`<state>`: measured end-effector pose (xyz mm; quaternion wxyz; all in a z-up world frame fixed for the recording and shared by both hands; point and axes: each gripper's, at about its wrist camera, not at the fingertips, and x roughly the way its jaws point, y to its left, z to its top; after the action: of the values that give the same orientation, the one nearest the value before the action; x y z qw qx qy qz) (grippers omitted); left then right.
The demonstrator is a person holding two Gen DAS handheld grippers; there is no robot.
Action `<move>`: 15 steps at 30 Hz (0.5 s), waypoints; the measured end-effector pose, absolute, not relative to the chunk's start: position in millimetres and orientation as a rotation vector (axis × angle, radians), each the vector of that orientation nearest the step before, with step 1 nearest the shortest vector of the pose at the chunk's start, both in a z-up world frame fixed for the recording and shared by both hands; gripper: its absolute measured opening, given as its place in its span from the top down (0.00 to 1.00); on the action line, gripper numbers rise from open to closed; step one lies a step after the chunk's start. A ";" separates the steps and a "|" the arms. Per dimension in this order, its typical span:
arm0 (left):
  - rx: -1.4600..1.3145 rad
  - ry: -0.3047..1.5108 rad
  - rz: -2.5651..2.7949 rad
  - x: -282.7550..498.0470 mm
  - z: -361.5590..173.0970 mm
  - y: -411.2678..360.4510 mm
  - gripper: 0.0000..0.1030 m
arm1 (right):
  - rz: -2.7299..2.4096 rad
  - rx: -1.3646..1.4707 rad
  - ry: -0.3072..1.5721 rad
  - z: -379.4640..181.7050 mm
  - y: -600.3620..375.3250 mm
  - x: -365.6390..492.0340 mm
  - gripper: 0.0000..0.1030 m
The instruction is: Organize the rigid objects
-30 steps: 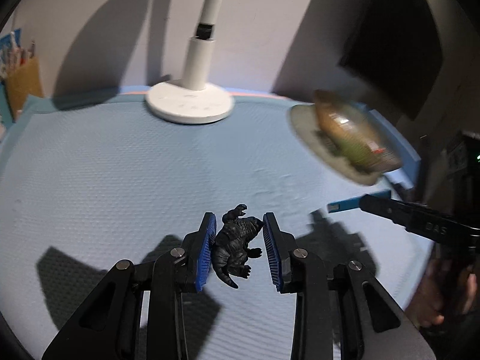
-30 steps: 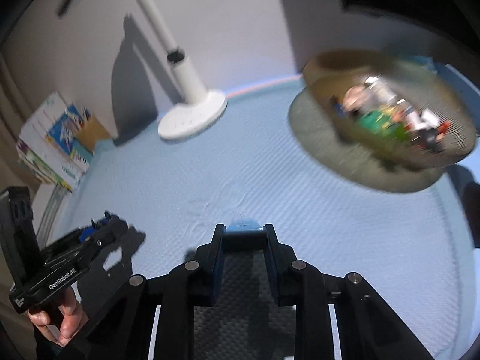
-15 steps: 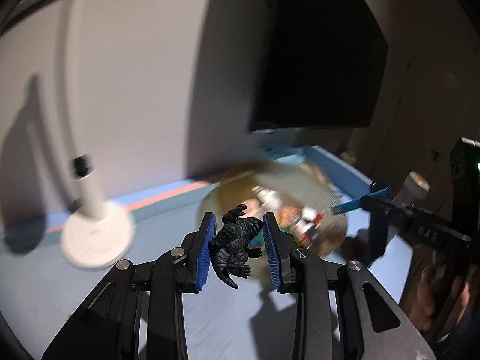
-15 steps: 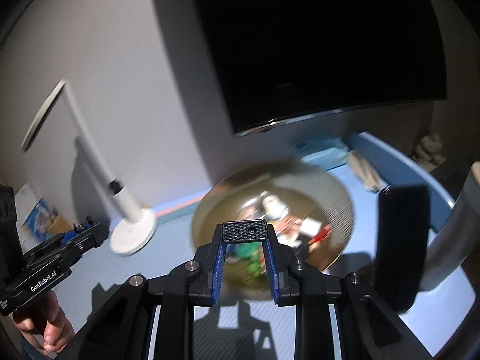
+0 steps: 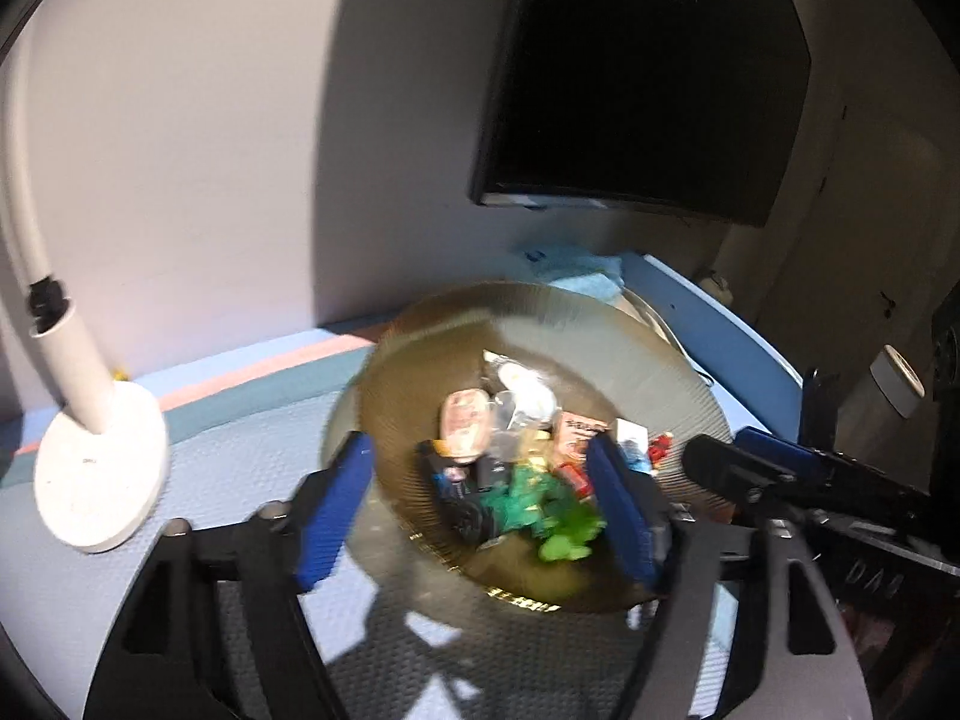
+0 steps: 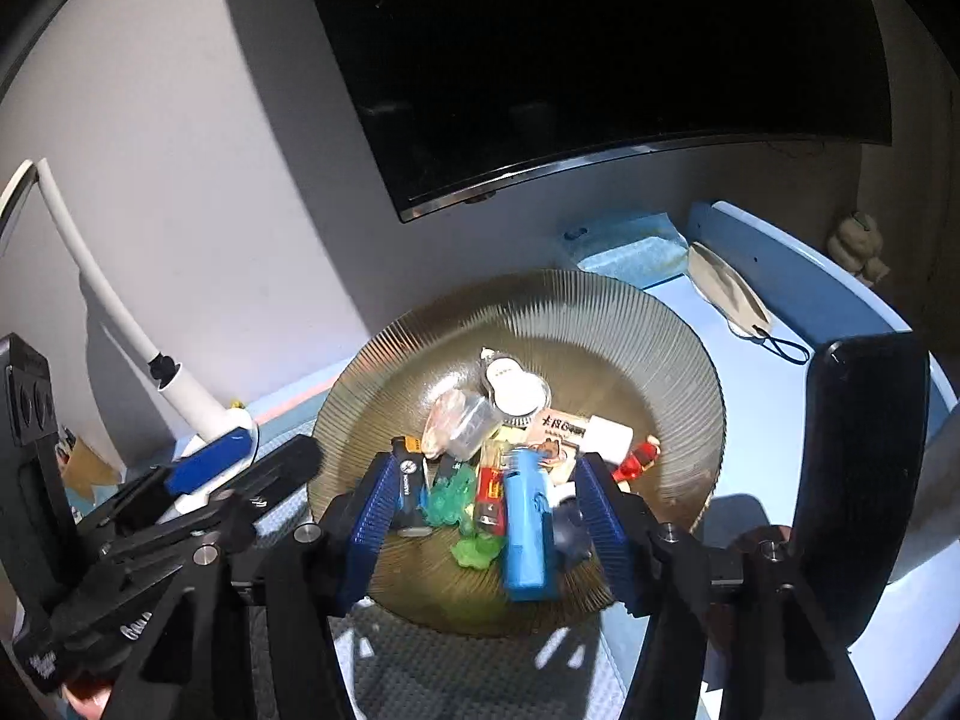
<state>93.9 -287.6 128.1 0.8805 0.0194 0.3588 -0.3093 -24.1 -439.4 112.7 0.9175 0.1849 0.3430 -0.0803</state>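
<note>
A ribbed amber glass bowl [image 5: 672, 354] [image 6: 672, 336] sits on the blue mat and holds several small objects: a green toy [image 5: 540, 501], cards, a red figure [image 6: 639, 459], a round white case [image 6: 510, 387]. My left gripper [image 5: 480, 504] is open wide above the bowl's near side, nothing between its jaws. A dark figure [image 5: 471, 519] lies in the bowl below it. My right gripper [image 6: 489, 510] is open over the bowl; a blue rectangular object [image 6: 525, 531] and a dark figure [image 6: 570, 531] lie between its jaws, apparently loose.
A white desk lamp [image 5: 96, 450] [image 6: 180, 390] stands left of the bowl. A dark monitor [image 6: 600, 60] hangs on the wall behind. A black upright object [image 6: 852, 480] stands right of the bowl. A face mask [image 6: 729, 294] lies at the back right.
Both grippers have opened over the bowl. The left one let go of the black dinosaur figure; the right one let go of the blue object. Both views moved closer to the bowl.
</note>
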 end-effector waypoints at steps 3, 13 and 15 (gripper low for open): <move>0.016 0.734 -0.604 88.6 136.0 -251.7 0.29 | -0.175 0.360 0.694 116.7 -434.0 -33.1 0.43; -0.009 0.598 -0.364 33.3 183.4 -113.5 0.29 | 0.057 0.277 0.667 142.3 -336.0 -40.2 0.42; 0.003 0.575 -0.304 18.0 188.1 -92.2 0.22 | 0.109 0.241 0.677 138.4 -303.3 -39.5 0.42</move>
<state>18.0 -92.2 188.1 0.9476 0.0013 0.2825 -0.1492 -39.5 -303.3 138.4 0.9347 0.1181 0.3311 0.0535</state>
